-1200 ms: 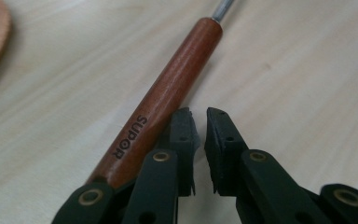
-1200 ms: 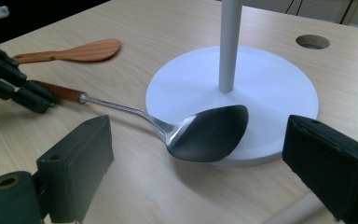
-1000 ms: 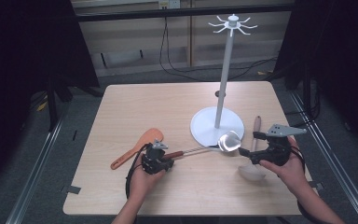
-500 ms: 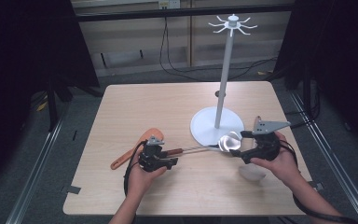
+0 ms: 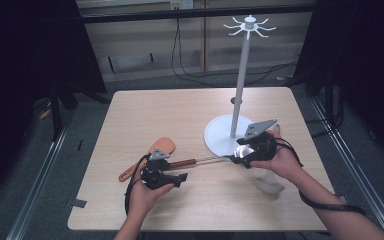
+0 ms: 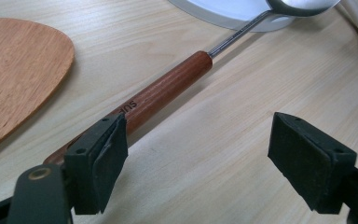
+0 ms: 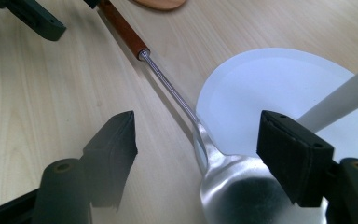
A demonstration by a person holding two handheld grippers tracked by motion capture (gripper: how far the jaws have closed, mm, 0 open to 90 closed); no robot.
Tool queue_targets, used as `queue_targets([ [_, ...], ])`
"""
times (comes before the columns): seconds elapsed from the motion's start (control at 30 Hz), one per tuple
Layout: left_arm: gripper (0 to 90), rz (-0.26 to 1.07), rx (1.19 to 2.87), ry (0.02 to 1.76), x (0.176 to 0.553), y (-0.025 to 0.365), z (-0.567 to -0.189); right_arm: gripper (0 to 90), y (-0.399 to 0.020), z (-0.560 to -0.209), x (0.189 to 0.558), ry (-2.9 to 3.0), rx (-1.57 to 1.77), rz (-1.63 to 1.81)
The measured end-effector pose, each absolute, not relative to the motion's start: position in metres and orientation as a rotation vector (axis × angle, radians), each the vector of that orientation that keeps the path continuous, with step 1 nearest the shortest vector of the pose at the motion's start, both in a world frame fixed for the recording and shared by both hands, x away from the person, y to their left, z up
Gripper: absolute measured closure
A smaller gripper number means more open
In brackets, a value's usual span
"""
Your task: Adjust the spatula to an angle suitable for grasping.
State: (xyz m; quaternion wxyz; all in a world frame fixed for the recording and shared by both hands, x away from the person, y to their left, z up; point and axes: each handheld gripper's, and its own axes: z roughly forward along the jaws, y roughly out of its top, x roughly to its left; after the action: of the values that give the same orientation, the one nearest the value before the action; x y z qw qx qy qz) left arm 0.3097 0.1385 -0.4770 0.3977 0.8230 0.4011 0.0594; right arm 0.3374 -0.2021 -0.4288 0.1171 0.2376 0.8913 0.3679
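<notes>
On the counter (image 5: pixel 190 115), far left: wooden spatula (image 5: pixel 152 154), flat, just beside the left claw (image 5: pixel 169 176). Left claw's jaws have just been opening; now wide apart, gripping nothing. Ladle handle (image 6: pixel 163 95) lies against the outer side of its left pad, not between the pads. Ladle (image 5: pixel 205 161) runs across the counter from the left claw to the right one: brown wood handle, thin metal shaft (image 7: pixel 168 86), steel bowl (image 7: pixel 242 193) resting on the edge of the white round stand base (image 5: pixel 220 135). Right claw (image 5: pixel 247 152) sits over the bowl; jaws have just been closing, one each side of the bowl's neck, gap visible both sides, no contact. Stand pole (image 5: pixel 240 80) upright behind it.
</notes>
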Motion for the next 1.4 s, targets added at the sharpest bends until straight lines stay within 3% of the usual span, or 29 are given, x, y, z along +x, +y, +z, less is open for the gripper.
queue_targets([
  [0.7, 18.1, 0.15, 2.093, 1.008, 0.31, 0.141, -0.476, 53.9, -0.149, -0.461, 0.375, 2.812, 0.464, 0.924],
  [1.17, 18.1, 0.157, 2.071, 1.013, 0.31, 0.143, -0.473, 67.5, -0.133, -0.476, 0.384, 2.893, 0.374, 0.84],
  [1.23, 18.1, 0.161, 2.073, 1.015, 0.31, 0.144, -0.472, 75.5, -0.132, -0.476, 0.388, 2.899, 0.357, 0.826],
  [1.4, 18.1, 0.155, 2.069, 1.016, 0.31, 0.144, -0.474, 77.8, -0.132, -0.474, 0.391, 2.931, 0.32, 0.806],
])
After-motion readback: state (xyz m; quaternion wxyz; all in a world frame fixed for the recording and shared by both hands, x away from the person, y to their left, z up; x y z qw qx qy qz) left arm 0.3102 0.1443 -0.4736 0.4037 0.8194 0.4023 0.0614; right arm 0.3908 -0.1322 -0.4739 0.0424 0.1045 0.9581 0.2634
